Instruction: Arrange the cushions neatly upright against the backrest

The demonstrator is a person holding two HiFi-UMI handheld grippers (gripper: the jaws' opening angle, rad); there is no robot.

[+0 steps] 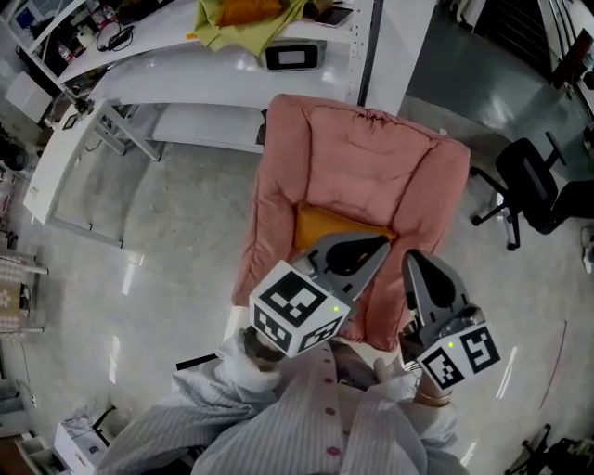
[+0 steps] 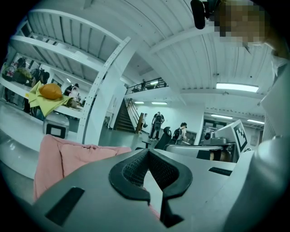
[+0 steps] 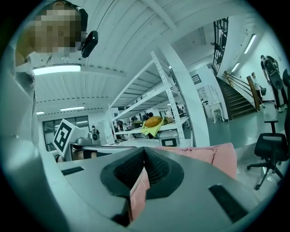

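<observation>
A pink padded armchair point(image 1: 353, 158) stands on the pale floor, and an orange cushion point(image 1: 327, 228) lies flat on its seat, partly hidden behind my grippers. My left gripper point(image 1: 376, 243) hovers over the front of the seat, above the cushion, jaws shut and holding nothing. My right gripper point(image 1: 408, 256) hangs beside it on the right, over the seat's front edge, also shut and holding nothing. In the left gripper view the closed left gripper point(image 2: 148, 150) points level past the armchair's back point(image 2: 68, 156). The right gripper view shows the closed right gripper point(image 3: 144, 148) with the pink armchair point(image 3: 213, 154) behind it.
A long white desk point(image 1: 176, 79) runs behind the armchair, carrying a yellow-green cloth with an orange object point(image 1: 246, 14) and a grey device point(image 1: 295, 56). A black office chair point(image 1: 534, 186) stands to the right. People stand far off near a staircase point(image 2: 158, 122).
</observation>
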